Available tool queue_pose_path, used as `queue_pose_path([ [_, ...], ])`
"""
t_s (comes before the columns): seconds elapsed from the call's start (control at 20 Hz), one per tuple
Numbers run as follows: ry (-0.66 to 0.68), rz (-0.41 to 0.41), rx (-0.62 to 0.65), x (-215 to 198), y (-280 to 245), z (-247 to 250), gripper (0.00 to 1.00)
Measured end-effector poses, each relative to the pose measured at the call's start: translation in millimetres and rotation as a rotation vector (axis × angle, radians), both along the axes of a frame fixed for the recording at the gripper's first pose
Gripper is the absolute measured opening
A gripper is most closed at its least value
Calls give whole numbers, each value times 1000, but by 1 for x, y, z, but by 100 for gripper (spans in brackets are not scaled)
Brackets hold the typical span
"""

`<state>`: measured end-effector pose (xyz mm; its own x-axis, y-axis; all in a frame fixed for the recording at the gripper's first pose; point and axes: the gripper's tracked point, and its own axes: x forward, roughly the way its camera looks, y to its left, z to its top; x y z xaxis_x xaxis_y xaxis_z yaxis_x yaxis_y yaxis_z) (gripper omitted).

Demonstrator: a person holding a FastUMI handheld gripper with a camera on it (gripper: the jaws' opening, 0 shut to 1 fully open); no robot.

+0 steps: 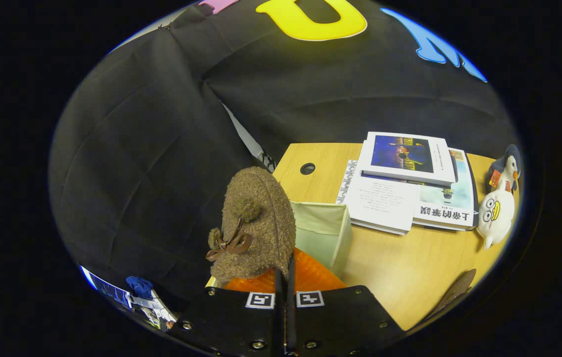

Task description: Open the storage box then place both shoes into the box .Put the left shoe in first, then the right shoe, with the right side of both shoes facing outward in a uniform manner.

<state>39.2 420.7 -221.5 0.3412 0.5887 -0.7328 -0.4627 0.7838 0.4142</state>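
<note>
Gripper (pixel 284 282) fingers at the lower centre clamp together on the rim of a brown fuzzy shoe (pixel 256 223) with an orange lining, held upright, toe pointing up. Just behind it, centre frame, sits a pale green storage box (pixel 328 233) on the wooden table (pixel 410 272). Stacked books (pixel 410 183) and a plush penguin (pixel 499 206) lie at the right.

Storage box (pixel 324 229) partly behind shoe (pixel 256 223)
</note>
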Motion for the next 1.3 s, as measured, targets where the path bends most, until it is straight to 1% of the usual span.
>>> queue_pose_path([
  [0.4, 56, 16, -51, -1, 31, -33, 2],
  [0.7, 80, 16, -47, -2, 43, -45, 3],
  [0.8, 87, 22, -25, -6, 48, -46, 4],
  [0.85, 88, 23, -15, -7, 48, -43, 10],
  [0.95, 73, 51, -29, -11, 45, -50, 47],
  [1.05, 36, 48, -44, -8, 35, -46, 84],
  [1.1, 34, 43, -36, -7, 33, -42, 87],
  [1.3, 27, 26, -2, -4, 13, -22, 87],
])
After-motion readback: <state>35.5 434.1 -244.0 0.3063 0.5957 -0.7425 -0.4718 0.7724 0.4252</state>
